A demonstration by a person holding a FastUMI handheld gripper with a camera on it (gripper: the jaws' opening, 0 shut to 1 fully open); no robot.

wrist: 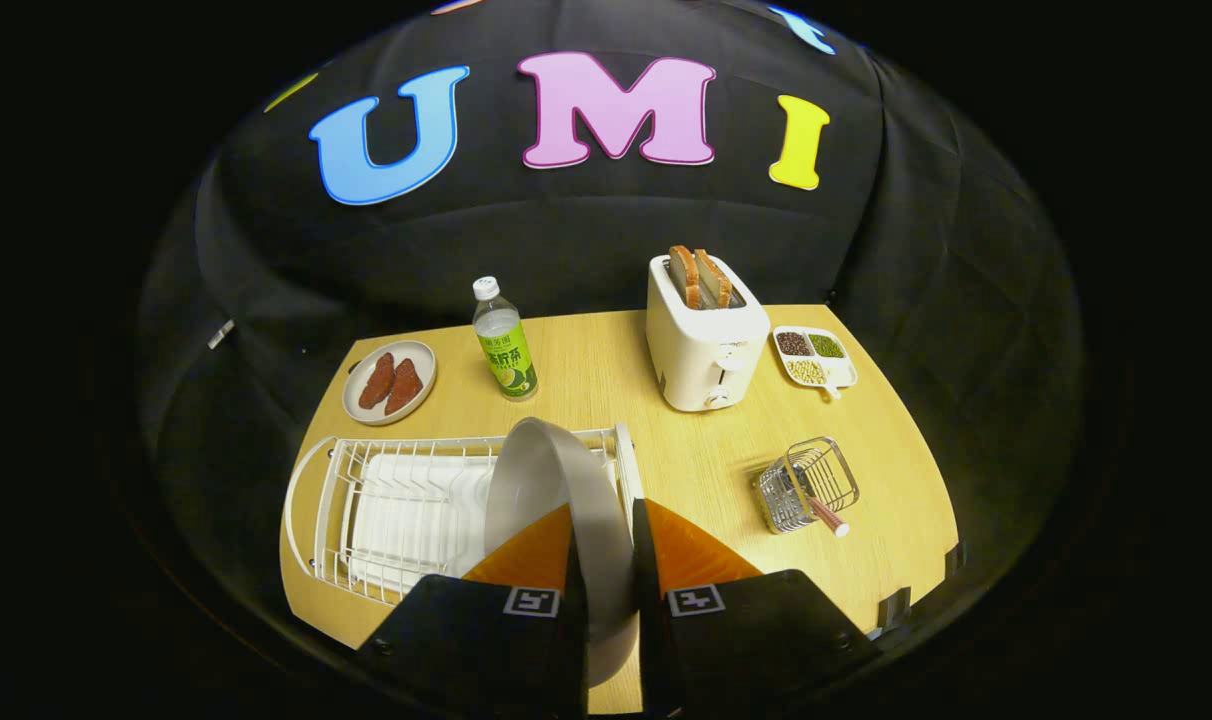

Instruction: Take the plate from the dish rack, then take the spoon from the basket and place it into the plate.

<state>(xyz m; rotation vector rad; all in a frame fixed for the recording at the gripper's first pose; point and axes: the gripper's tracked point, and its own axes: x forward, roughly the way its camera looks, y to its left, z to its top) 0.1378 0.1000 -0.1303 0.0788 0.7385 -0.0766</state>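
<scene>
A grey-white plate stands on edge between my fingers, held above the right end of the white wire dish rack. My gripper is shut on the plate's rim, one finger on each face. To the right, beyond the fingers, a small wire basket lies tipped on the wooden table. A spoon with a brown handle and pale tip sticks out of the basket toward the table's front.
A white toaster with two bread slices stands at the back. A green-labelled bottle and a plate of red meat pieces are back left. A divided dish of beans sits back right.
</scene>
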